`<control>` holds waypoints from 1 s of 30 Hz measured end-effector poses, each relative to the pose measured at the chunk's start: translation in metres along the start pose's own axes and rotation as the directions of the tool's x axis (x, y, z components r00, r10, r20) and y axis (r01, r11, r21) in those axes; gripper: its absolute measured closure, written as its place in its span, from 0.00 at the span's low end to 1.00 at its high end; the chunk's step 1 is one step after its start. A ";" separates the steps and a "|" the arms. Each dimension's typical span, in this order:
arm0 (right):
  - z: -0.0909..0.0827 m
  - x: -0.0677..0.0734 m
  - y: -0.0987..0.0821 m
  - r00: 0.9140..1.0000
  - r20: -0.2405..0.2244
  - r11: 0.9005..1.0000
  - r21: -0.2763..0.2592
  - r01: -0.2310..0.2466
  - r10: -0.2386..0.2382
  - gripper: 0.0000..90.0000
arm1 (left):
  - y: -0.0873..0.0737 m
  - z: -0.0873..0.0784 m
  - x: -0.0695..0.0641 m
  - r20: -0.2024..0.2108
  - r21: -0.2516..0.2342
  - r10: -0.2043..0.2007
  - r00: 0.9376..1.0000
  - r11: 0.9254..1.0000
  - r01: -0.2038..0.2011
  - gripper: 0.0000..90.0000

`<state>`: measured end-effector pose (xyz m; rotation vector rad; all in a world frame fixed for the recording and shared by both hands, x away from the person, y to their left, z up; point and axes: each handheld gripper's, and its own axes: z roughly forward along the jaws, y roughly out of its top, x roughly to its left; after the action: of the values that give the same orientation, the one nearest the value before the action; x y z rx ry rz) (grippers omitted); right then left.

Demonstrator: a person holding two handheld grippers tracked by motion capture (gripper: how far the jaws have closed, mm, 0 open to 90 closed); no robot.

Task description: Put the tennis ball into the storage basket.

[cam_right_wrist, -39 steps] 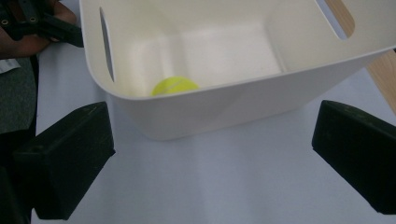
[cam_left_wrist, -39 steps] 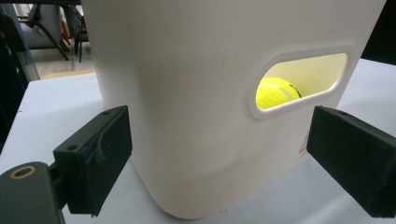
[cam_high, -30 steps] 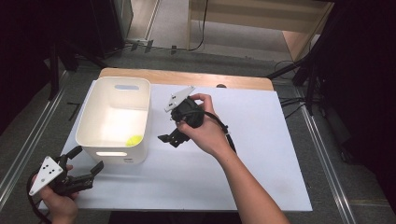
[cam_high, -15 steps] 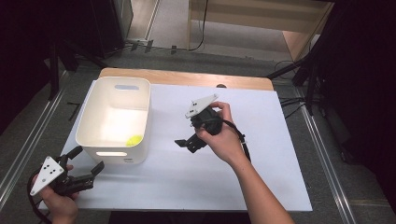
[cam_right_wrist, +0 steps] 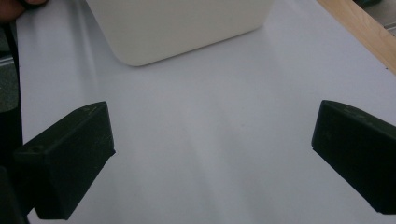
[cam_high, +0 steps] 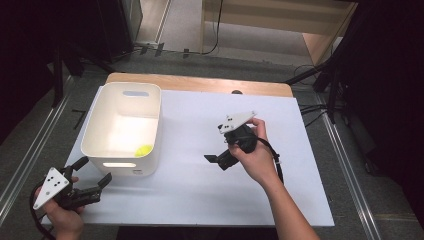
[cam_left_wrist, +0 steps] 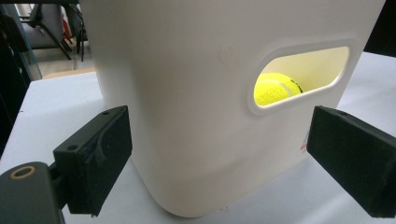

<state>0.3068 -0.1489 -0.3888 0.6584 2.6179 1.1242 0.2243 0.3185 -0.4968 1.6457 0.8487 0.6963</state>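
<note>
With the yellow ball (cam_high: 144,149) lying in the white bin (cam_high: 95,131) at centre left, the right gripper (cam_high: 220,161), mid-frame, and the left gripper (cam_high: 92,181), lower left, both hang with jaws apart and empty, probably because nothing needs holding.

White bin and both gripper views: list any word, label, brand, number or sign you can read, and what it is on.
No text can be read.
White bin: a small red and dark label at its lower edge beside the handle slot, largely behind the left claw's pad, too small to read.
Tennis ball seen through the slot: a dark curved mark, not legible.
White table sheet before the right claw: no print.
</note>
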 end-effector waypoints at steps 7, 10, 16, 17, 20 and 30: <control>-0.007 -0.003 -0.024 0.999 0.012 0.999 -0.021 -0.042 0.042 0.00 | 0.000 0.000 0.000 -0.002 0.000 0.000 1.000 1.000 0.000 0.08; -0.011 -0.003 -0.036 0.998 0.018 0.998 -0.030 -0.059 0.060 0.00 | 0.000 0.000 -0.001 -0.004 0.004 0.003 1.000 1.000 -0.003 0.08; -0.024 -0.005 -0.062 0.994 0.035 0.993 -0.060 -0.098 0.100 0.00 | 0.000 0.000 -0.002 -0.012 -0.004 0.007 1.000 1.000 -0.007 0.08; -0.026 -0.005 -0.066 0.994 0.037 0.992 -0.066 -0.105 0.107 0.00 | 0.000 0.001 -0.002 -0.013 -0.003 0.010 1.000 1.000 -0.010 0.08; -0.035 -0.008 -0.079 0.991 0.044 0.989 -0.083 -0.120 0.124 0.00 | 0.000 0.001 -0.003 -0.021 0.007 0.020 1.000 1.000 -0.020 0.08; -0.055 -0.011 -0.123 0.984 0.066 0.979 -0.130 -0.157 0.166 0.00 | 0.001 0.001 -0.002 -0.029 0.008 0.016 0.999 1.000 -0.015 0.08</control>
<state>0.2580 -0.2638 -0.4405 0.8820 2.4436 1.2694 0.2241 0.3160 -0.4964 1.6542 0.8616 0.7304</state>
